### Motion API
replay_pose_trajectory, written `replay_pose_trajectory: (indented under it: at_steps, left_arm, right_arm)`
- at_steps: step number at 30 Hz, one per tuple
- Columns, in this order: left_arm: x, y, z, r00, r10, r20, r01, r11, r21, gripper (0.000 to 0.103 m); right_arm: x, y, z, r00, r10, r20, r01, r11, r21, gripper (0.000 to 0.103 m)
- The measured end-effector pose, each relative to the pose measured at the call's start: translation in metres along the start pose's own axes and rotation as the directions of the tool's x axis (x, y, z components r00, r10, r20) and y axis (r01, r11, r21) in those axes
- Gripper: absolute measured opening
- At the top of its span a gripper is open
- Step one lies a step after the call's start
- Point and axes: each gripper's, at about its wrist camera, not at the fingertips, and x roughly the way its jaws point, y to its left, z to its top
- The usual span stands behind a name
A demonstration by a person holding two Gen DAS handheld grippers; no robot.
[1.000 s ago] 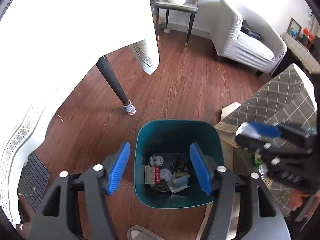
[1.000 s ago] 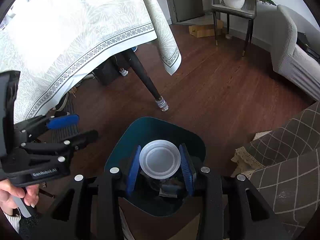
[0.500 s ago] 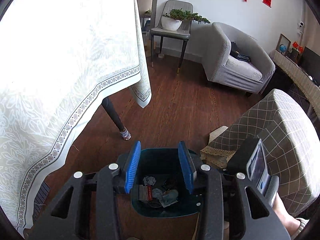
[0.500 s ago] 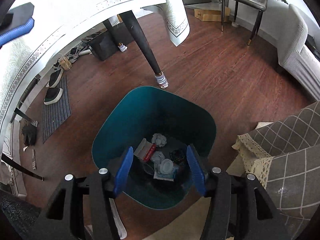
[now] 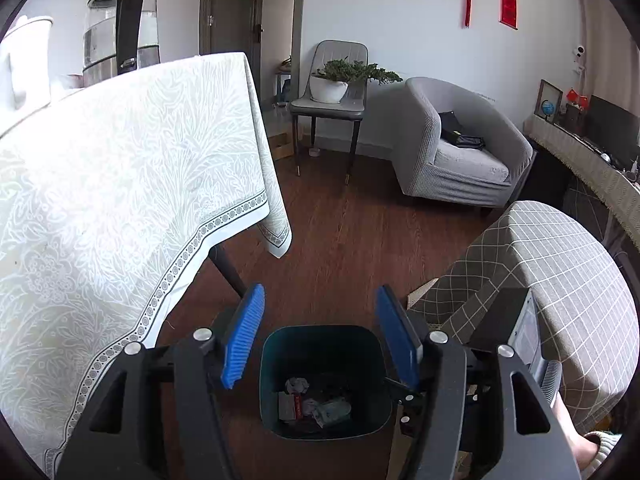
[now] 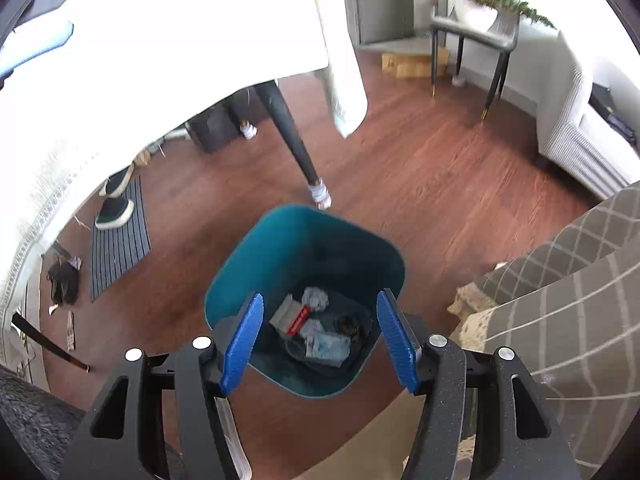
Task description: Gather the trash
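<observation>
A teal trash bin (image 6: pixel 256 264) stands on the wood floor and holds several pieces of trash (image 6: pixel 316 328): crumpled paper, a red and white pack, a plastic cup. My right gripper (image 6: pixel 320 344) is open and empty above the bin's near rim. My left gripper (image 5: pixel 320 336) is open and empty, higher up, with the same bin (image 5: pixel 272 392) below it. The trash also shows in the left wrist view (image 5: pixel 312 400).
A table with a pale patterned cloth (image 5: pixel 120 184) and a dark leg (image 6: pixel 292 144) stands left of the bin; a kettle (image 5: pixel 120 20) is on it. A checked sofa arm (image 5: pixel 560 288) is at the right. A grey armchair (image 5: pixel 460 148), a chair with a plant (image 5: pixel 332 92) and a floor mat with shoes (image 6: pixel 116 232) are around.
My right gripper opened and dropped the plastic cup into the bin. My left gripper rose and tilted up, closing a little and then opening wide again.
</observation>
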Motion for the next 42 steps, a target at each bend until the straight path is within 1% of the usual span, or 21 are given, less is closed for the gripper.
replay_pose_trajectory:
  at_steps: [1, 2, 3, 4, 5, 6, 8, 11, 14, 15, 17, 18, 19, 22, 25, 28, 30, 33, 36, 39, 42]
  left_arm:
    - [-0.007, -0.003, -0.003, 1.0, 0.013, 0.013, -0.013, 1.0, 0.006, 0.071]
    - [-0.014, -0.006, -0.007, 0.999, 0.019, 0.027, -0.02, 1.0, 0.013, 0.075]
    - [-0.021, -0.009, -0.012, 0.999, 0.017, 0.036, -0.018, 1.0, 0.016, 0.078]
    - [-0.027, -0.013, -0.017, 0.999, 0.015, 0.04, -0.016, 1.0, 0.018, 0.081]
    - [-0.032, -0.017, -0.022, 0.999, 0.016, 0.049, -0.017, 1.0, 0.023, 0.081]
    - [-0.037, -0.021, -0.026, 0.998, 0.018, 0.059, -0.02, 0.999, 0.028, 0.082]
    - [-0.049, -0.03, -0.033, 0.995, 0.027, 0.094, -0.03, 0.999, 0.039, 0.092]
    - [-0.069, -0.046, -0.041, 0.99, 0.028, 0.141, -0.035, 0.998, 0.054, 0.096]
    - [-0.084, -0.065, -0.049, 0.988, 0.021, 0.153, -0.032, 0.997, 0.072, 0.098]
    - [-0.088, -0.07, -0.053, 0.986, 0.028, 0.166, -0.041, 0.996, 0.074, 0.098]
    - [-0.098, -0.082, -0.061, 0.971, 0.084, 0.223, -0.104, 0.991, 0.079, 0.099]
    - [-0.102, -0.087, -0.066, 0.964, 0.096, 0.247, -0.12, 0.989, 0.087, 0.099]
    - [-0.104, -0.091, -0.07, 0.965, 0.084, 0.248, -0.111, 0.989, 0.095, 0.099]
    - [-0.105, -0.096, -0.079, 0.975, 0.053, 0.217, -0.072, 0.994, 0.084, 0.099]
    - [-0.108, -0.102, -0.087, 0.975, 0.035, 0.218, -0.057, 0.994, 0.098, 0.099]
    - [-0.111, -0.11, -0.093, 0.973, 0.046, 0.228, -0.074, 0.99, 0.117, 0.099]
    - [-0.113, -0.115, -0.098, 0.966, 0.079, 0.244, -0.112, 0.986, 0.124, 0.099]
    - [-0.111, -0.118, -0.104, 0.969, 0.059, 0.239, -0.09, 0.989, 0.117, 0.099]
    - [-0.101, -0.12, -0.112, 0.976, 0.056, 0.208, -0.083, 0.989, 0.12, 0.099]
    - [-0.1, -0.12, -0.113, 0.977, 0.049, 0.209, -0.074, 0.991, 0.112, 0.099]
    - [-0.1, -0.119, -0.115, 0.976, 0.051, 0.212, -0.076, 0.991, 0.11, 0.099]
  right_arm:
    - [-0.013, 0.001, 0.001, 1.0, -0.008, 0.029, 0.008, 1.0, -0.004, 0.063]
    - [-0.025, 0.002, 0.001, 0.998, -0.018, 0.056, 0.018, 1.0, -0.009, 0.064]
    - [-0.037, 0.003, 0.0, 0.996, -0.032, 0.08, 0.033, 0.999, -0.011, 0.066]
    - [-0.05, 0.003, -0.001, 0.993, -0.047, 0.105, 0.048, 0.999, -0.008, 0.072]
    - [-0.065, 0.002, -0.002, 0.989, -0.059, 0.133, 0.06, 0.998, -0.004, 0.076]
    - [-0.08, 0.0, -0.003, 0.985, -0.071, 0.159, 0.072, 0.997, 0.002, 0.076]
    - [-0.11, -0.004, -0.007, 0.974, -0.105, 0.202, 0.104, 0.994, 0.016, 0.079]
    - [-0.154, -0.012, -0.017, 0.953, -0.159, 0.256, 0.156, 0.987, 0.032, 0.088]
    - [-0.194, -0.022, -0.034, 0.931, -0.221, 0.291, 0.213, 0.975, 0.056, 0.089]
    - [-0.207, -0.026, -0.041, 0.924, -0.237, 0.301, 0.227, 0.972, 0.068, 0.091]
    - [-0.231, -0.036, -0.058, 0.908, -0.271, 0.319, 0.25, 0.962, 0.107, 0.095]
    - [-0.242, -0.041, -0.067, 0.902, -0.284, 0.326, 0.257, 0.958, 0.124, 0.096]
    - [-0.253, -0.046, -0.077, 0.894, -0.3, 0.333, 0.268, 0.953, 0.139, 0.097]
    - [-0.281, -0.058, -0.105, 0.865, -0.358, 0.351, 0.31, 0.932, 0.186, 0.099]
    - [-0.306, -0.073, -0.135, 0.832, -0.42, 0.361, 0.355, 0.905, 0.234, 0.099]
    - [-0.325, -0.087, -0.164, 0.813, -0.461, 0.356, 0.38, 0.883, 0.276, 0.099]
    - [-0.334, -0.098, -0.181, 0.802, -0.487, 0.347, 0.395, 0.867, 0.304, 0.099]
    - [-0.345, -0.112, -0.202, 0.783, -0.522, 0.339, 0.413, 0.843, 0.344, 0.099]
    - [-0.345, -0.122, -0.219, 0.778, -0.526, 0.343, 0.399, 0.836, 0.376, 0.099]
    - [-0.332, -0.127, -0.23, 0.798, -0.508, 0.325, 0.378, 0.841, 0.386, 0.099]
    - [-0.332, -0.127, -0.229, 0.802, -0.493, 0.338, 0.359, 0.85, 0.386, 0.099]
